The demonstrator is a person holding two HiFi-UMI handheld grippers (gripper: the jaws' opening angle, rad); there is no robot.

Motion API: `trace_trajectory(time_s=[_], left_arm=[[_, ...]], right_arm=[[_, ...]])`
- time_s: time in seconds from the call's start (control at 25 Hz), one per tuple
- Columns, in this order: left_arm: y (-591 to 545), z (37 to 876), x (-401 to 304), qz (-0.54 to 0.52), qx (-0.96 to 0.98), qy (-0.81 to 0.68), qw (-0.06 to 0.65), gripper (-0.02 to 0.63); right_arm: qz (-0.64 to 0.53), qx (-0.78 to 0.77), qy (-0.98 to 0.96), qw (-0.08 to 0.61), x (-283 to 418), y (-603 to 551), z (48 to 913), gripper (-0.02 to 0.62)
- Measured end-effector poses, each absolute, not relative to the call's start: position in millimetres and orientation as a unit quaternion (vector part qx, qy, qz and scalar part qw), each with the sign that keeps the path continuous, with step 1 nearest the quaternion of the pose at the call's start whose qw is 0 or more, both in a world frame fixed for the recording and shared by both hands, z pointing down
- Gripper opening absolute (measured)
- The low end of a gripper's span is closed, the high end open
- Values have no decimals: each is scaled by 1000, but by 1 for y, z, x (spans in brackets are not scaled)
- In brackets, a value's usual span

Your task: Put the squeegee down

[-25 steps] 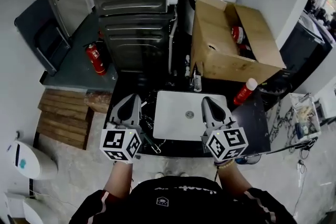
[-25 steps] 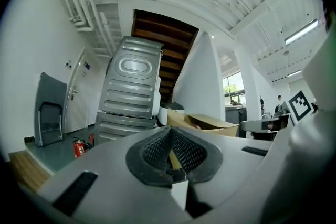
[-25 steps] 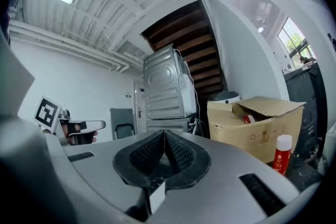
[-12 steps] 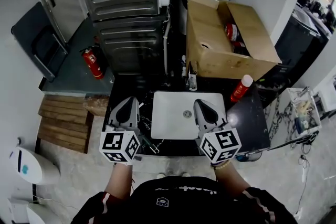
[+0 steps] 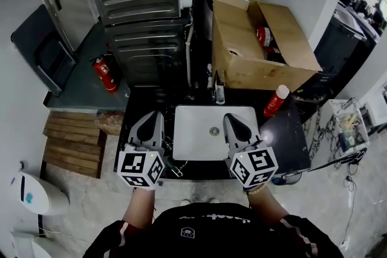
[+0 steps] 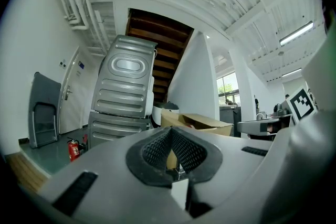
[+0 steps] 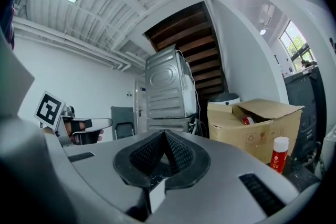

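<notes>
My left gripper (image 5: pixel 155 115) hovers level over the black counter (image 5: pixel 284 136), just left of the white sink (image 5: pixel 196 118). Its jaws are shut with nothing between them, which the left gripper view (image 6: pixel 170 129) confirms. My right gripper (image 5: pixel 232 118) is over the sink's right part, also shut and empty (image 7: pixel 164 132). I cannot make out a squeegee in either gripper. Some thin small items (image 5: pixel 172 167) lie on the counter's front edge beside the left gripper, too small to tell apart.
Behind the sink stand a faucet (image 5: pixel 217 92) and an open cardboard box (image 5: pixel 242 66). A red bottle with a white cap (image 5: pixel 275 101) stands at its right. A grey ribbed metal appliance (image 5: pixel 145 9), a fire extinguisher (image 5: pixel 101 72) and wooden boards (image 5: pixel 75 142) are at the left.
The head view has shifted slightly. Both grippers stay shut and hold about the same places over the sink's front.
</notes>
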State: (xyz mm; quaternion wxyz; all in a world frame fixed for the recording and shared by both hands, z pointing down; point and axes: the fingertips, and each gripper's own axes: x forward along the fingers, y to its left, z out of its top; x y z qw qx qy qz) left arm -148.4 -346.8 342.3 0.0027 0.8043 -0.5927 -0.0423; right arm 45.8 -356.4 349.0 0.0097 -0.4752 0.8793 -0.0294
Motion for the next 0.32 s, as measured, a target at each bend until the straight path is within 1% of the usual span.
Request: trace_trajectory(time_s=[0.32], left_arm=[[-350, 342, -141, -44, 807, -589, 2, 12]], right_arm=[[-28, -478, 878, 8, 53, -359, 351, 37]])
